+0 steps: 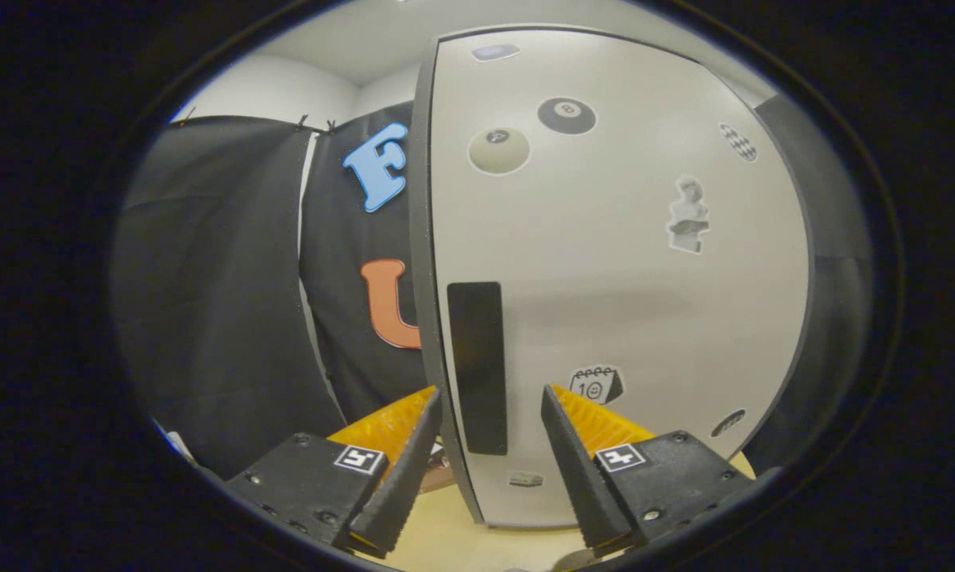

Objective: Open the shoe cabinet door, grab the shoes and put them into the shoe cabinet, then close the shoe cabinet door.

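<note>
A: State jaw condition.
B: The gripper (489,405) has its fingers spread, pinching nothing. The free edge of the shoe cabinet door (620,278) and its dark vertical handle (477,365) stand in the gap between them.
A: Door position?
B: Upright just ahead of the fingers, rising from the pale floor (446,532). Stickers (566,116) dot its face.
A: Cabinet contents?
B: Cannot tell; the door hides the interior.

The pale grey shoe cabinet door (620,262) bears stickers. A black billiard-ball sticker (566,116) in the upper middle of the frame carries the number 8. A small calendar sticker (597,384) in the lower middle shows what looks like 10. The other stickers are too small to read.

The jaws stand apart.
</note>
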